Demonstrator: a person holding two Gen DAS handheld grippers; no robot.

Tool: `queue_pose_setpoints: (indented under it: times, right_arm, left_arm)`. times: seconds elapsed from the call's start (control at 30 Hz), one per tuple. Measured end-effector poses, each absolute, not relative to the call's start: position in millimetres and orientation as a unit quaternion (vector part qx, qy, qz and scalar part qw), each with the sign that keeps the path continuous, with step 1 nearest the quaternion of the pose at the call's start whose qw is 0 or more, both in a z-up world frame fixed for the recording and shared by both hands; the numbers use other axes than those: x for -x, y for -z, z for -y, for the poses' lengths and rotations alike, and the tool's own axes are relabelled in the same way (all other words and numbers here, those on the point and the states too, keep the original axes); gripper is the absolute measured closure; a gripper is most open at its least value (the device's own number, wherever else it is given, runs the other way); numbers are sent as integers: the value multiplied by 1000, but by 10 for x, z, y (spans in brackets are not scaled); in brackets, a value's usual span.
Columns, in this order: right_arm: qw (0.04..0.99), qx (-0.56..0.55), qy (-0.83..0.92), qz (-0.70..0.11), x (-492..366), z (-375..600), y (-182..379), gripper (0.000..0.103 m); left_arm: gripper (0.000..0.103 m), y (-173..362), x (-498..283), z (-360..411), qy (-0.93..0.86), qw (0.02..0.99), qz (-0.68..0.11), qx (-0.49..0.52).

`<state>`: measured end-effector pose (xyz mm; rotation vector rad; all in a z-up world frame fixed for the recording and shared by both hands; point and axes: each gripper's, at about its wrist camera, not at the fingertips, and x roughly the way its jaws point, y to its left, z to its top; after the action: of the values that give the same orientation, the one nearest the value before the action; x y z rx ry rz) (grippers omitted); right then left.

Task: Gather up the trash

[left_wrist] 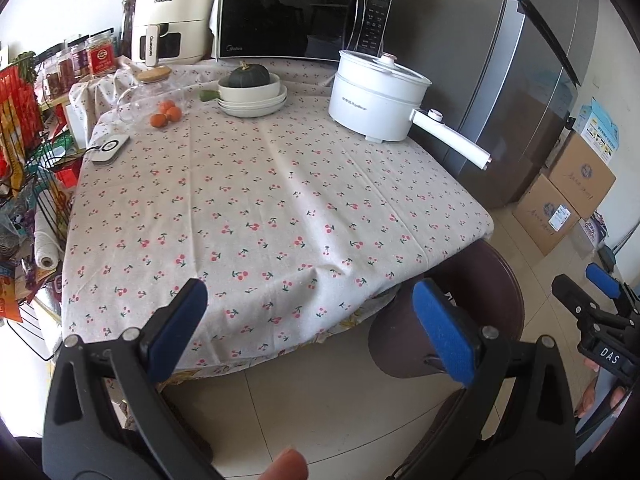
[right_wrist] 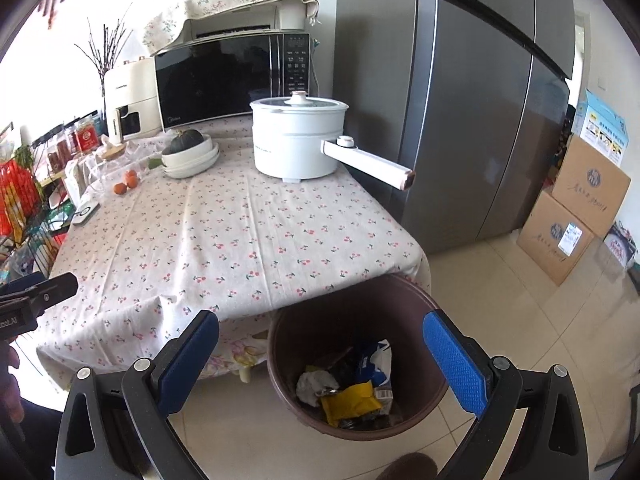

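Note:
A brown trash bin [right_wrist: 416,416] stands on the floor at the table's front right corner. It holds crumpled wrappers: a yellow one [right_wrist: 352,400], a white and blue one [right_wrist: 378,360] and a grey wad [right_wrist: 314,384]. My right gripper [right_wrist: 320,364] is open and empty, held above the bin. My left gripper [left_wrist: 316,332] is open and empty over the table's front edge; the bin [left_wrist: 508,300] shows behind its right finger. The right gripper's fingers [left_wrist: 600,278] show at the left wrist view's right edge.
The cherry-print tablecloth [left_wrist: 260,200] carries a white electric pot [left_wrist: 376,96] with a long handle, stacked bowls with a squash [left_wrist: 252,84], oranges [left_wrist: 166,114], a glass jar [left_wrist: 152,88], a microwave [left_wrist: 296,16] and an air fryer [left_wrist: 172,20]. A fridge [right_wrist: 472,100] and cardboard boxes [right_wrist: 576,216] stand right; a wire rack [left_wrist: 24,160] left.

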<state>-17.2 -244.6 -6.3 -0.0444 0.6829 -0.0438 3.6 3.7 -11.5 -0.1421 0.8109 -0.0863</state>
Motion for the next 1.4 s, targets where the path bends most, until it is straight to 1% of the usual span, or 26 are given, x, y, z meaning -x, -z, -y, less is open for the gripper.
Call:
queue_pose_setpoints:
  times: [0.43,1.4]
  right_arm:
    - [945,32,18,-324,218,2294,78,0]
    - [943,31,23,-330,236,2363,121,0]
  left_arm:
    - [1,-9,111,-21,29,935,-351,49]
    - [1,5,148,120,40,934,-353,27]
